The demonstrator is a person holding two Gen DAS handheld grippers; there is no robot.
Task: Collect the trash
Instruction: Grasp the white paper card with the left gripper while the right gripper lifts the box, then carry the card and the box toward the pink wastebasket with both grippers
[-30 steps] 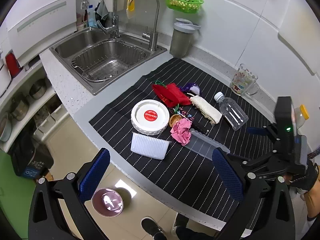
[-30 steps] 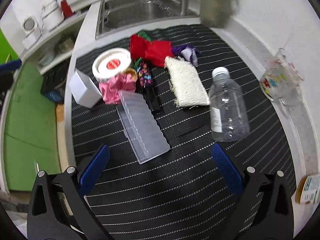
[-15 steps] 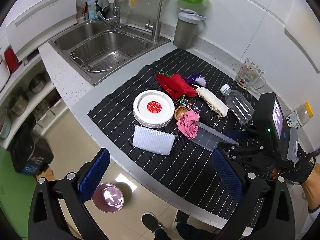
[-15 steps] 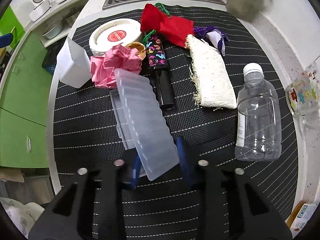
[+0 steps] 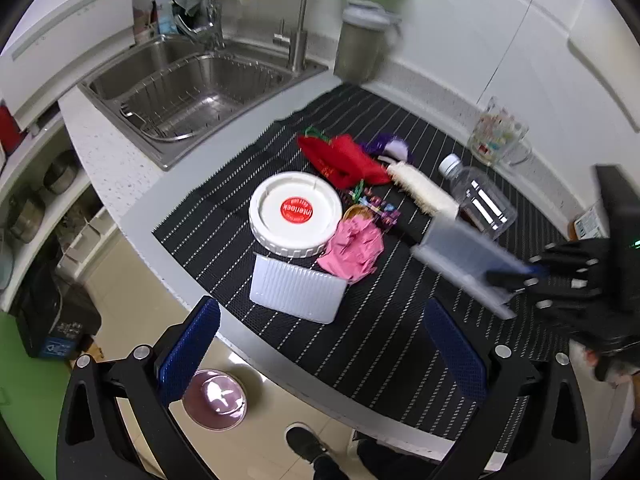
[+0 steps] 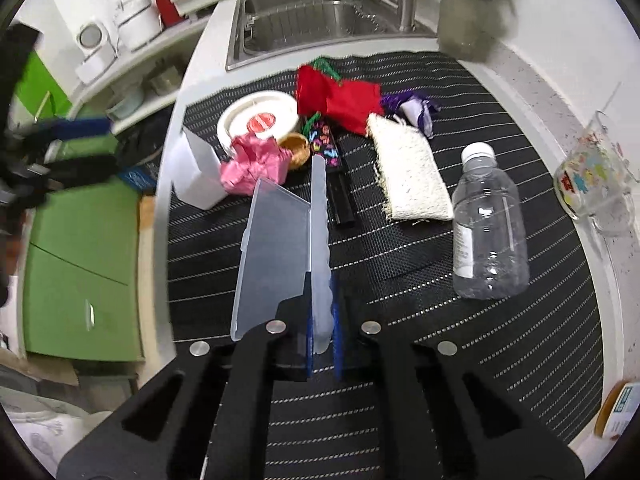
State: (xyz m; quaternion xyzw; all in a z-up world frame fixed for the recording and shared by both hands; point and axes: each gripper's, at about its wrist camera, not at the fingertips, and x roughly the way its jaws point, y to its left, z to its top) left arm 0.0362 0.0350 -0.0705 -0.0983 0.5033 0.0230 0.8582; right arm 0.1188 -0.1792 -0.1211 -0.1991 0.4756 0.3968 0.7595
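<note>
The bench (image 5: 132, 216) carries a black striped mat (image 5: 384, 344), which runs out of frame at the lower right in both views. On the mat lie a round white lid (image 5: 295, 213) with a red centre label, a ribbed white container (image 5: 297, 289) at the bench's front edge, a clear plastic bottle (image 6: 489, 228) on its side, a loofah pad (image 6: 409, 174), a red cloth (image 6: 340, 96) and a crumpled pink paper (image 5: 354, 249) touching the lid.

My right claw (image 6: 321, 346) is clenched on the hinge end of a clear plastic case (image 6: 280, 256), held half open and lifted off the mat; its far end sits in front of the pink paper. From the left wrist view that case (image 5: 464, 260) is blurred, and the claw behind it shows only as a dark shape.

My left claw (image 5: 320, 344) is released, fingers wide apart, hanging over the bench edge and the floor.

A dark tube (image 6: 340, 196) beside the case is partly covered by it; I judge it a folded umbrella, not certain.
</note>
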